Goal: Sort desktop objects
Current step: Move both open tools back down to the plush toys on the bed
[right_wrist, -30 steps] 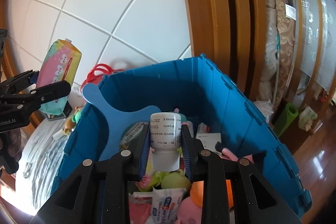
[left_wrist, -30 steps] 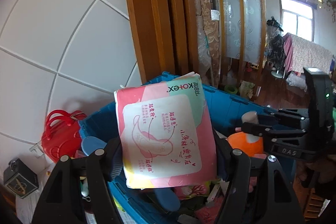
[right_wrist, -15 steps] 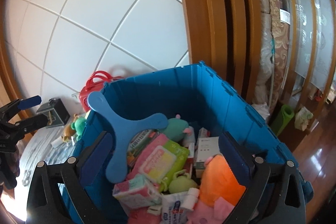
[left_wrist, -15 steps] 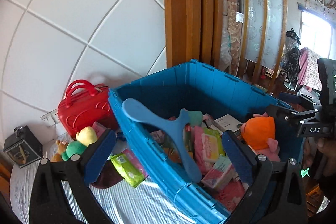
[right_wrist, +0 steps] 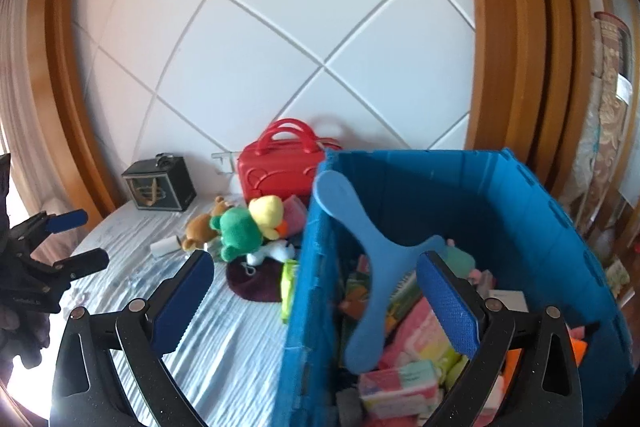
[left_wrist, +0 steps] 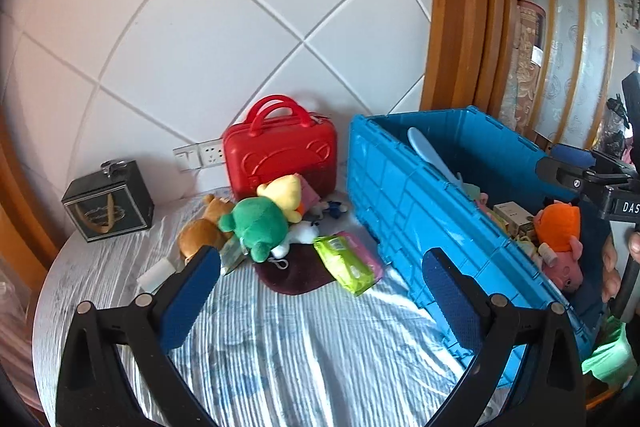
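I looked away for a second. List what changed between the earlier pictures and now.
Both grippers let go. The left gripper dropped its pink pad pack, the right gripper its white bottle; both now stand open and empty. Both views swung left, from over the blue crate toward the plush pile on the bed. The crate, red case and black box stayed put.

Left gripper [left_wrist: 320, 291] and right gripper [right_wrist: 316, 291] both gaped wide, empty, angled downward, side by side.
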`<state>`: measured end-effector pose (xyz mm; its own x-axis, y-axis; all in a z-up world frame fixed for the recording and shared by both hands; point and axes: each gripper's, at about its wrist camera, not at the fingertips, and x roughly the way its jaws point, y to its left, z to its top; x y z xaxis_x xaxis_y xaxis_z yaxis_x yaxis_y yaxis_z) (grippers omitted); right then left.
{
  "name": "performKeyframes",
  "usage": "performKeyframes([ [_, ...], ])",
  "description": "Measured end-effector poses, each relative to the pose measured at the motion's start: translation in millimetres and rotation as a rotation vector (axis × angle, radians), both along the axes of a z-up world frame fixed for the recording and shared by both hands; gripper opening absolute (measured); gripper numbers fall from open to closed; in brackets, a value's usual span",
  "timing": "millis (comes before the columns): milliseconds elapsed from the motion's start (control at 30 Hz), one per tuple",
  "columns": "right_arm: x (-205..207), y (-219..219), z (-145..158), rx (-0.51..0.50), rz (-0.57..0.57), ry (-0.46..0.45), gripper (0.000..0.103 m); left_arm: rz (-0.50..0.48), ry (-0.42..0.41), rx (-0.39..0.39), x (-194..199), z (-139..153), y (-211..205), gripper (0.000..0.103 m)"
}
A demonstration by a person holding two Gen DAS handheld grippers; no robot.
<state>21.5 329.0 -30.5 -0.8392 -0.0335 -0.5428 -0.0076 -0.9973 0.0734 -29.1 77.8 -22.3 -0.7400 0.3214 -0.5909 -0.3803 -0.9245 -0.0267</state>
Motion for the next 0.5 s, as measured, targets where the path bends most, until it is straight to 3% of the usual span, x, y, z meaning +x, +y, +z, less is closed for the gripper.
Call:
performKeyframes([
  [333,-52.1,-101.6,-29.7,0.023,0.08,-0.091,0.103,0.11,-0.035,0.016,-7.7,-25.4,-110.5,0.102],
  [500,-80.2,-127.9,-57.7,0.033,0.071,-0.138,0.103,0.135,-0.062,0.001,-27.1,-45.4,-144.7,0.102],
])
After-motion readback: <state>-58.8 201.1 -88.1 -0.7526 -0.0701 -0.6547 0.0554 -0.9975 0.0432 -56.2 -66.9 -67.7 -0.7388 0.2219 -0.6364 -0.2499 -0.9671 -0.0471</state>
